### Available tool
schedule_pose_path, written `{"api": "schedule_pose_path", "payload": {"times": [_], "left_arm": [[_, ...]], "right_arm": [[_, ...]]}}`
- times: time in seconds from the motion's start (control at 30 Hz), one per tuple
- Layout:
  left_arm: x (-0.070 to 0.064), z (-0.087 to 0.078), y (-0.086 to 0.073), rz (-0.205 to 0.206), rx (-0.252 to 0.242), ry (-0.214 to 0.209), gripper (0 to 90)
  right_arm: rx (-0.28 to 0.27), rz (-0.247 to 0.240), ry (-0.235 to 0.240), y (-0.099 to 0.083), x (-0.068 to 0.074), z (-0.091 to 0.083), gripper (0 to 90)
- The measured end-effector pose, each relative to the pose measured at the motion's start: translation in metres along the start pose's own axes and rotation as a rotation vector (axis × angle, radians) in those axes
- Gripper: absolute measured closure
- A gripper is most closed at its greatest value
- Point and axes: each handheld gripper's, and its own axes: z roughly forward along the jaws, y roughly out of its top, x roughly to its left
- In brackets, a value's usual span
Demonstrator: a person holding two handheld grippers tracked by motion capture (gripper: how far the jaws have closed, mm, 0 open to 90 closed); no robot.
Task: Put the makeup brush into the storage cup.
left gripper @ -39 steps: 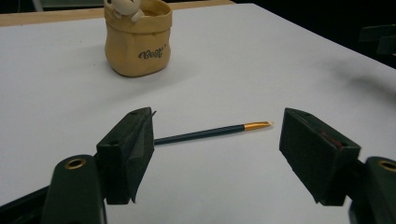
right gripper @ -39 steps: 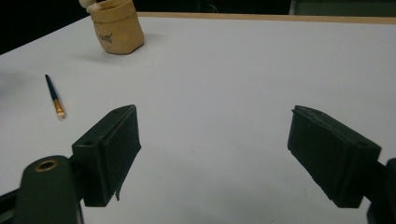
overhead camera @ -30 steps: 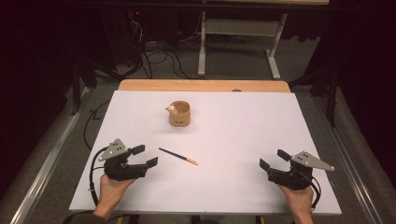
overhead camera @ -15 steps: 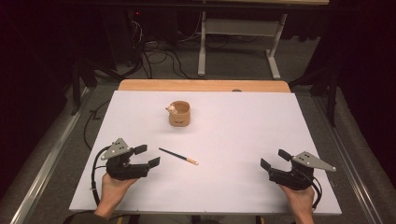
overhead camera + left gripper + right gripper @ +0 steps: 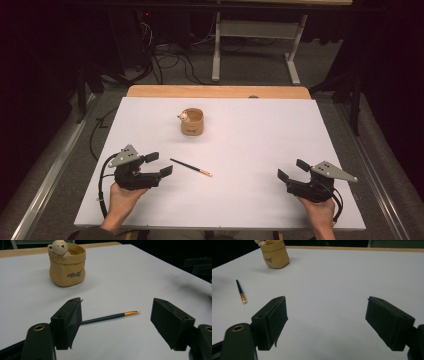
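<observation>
A white surface carries everything here. On its near edge sit the two claws, well apart. The left claw is held wide open with nothing between its jaws, and the right claw is likewise spread wide and empty. Toward the far middle stands a tan pot with a small bear figure on its rim, upright. Smallest is the paintbrush, lying flat just beside the left claw's jaws, dark handle toward them; its pale tip looks like bristles, though it is too small to be sure.
</observation>
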Motion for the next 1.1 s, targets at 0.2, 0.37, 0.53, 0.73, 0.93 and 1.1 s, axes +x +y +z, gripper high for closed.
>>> {"api": "schedule_pose_path", "payload": {"times": [0.2, 0.37, 0.53, 0.73, 0.93, 1.1], "left_arm": [[-0.001, 0.002, 0.005, 0.009, -0.003, -0.004, 25.6], [-0.001, 0.004, 0.008, 0.011, -0.003, -0.005, 25.6], [0.0, 0.006, 0.013, 0.014, -0.006, -0.007, 25.6], [-0.001, 0.011, 0.019, 0.029, -0.001, -0.005, 25.2], [-0.001, 0.015, 0.023, 0.038, 0.008, -0.013, 24.9], [-0.001, 0.019, 0.027, 0.034, 0.005, -0.018, 24.8]], "right_arm": [[0.004, 0.002, 0.002, 0.0, 0.0, 0.001, 19.4], [0.003, 0.003, 0.002, 0.0, 0.0, 0.001, 19.3], [0.001, 0.002, 0.001, 0.0, 0.0, 0.001, 19.3], [0.001, 0.002, 0.001, 0.0, 0.0, 0.001, 19.0], [0.002, 0.002, 0.0, 0.0, 0.0, 0.001, 18.9], [0.002, 0.001, 0.0, 0.0, 0.0, 0.001, 19.0]]}}
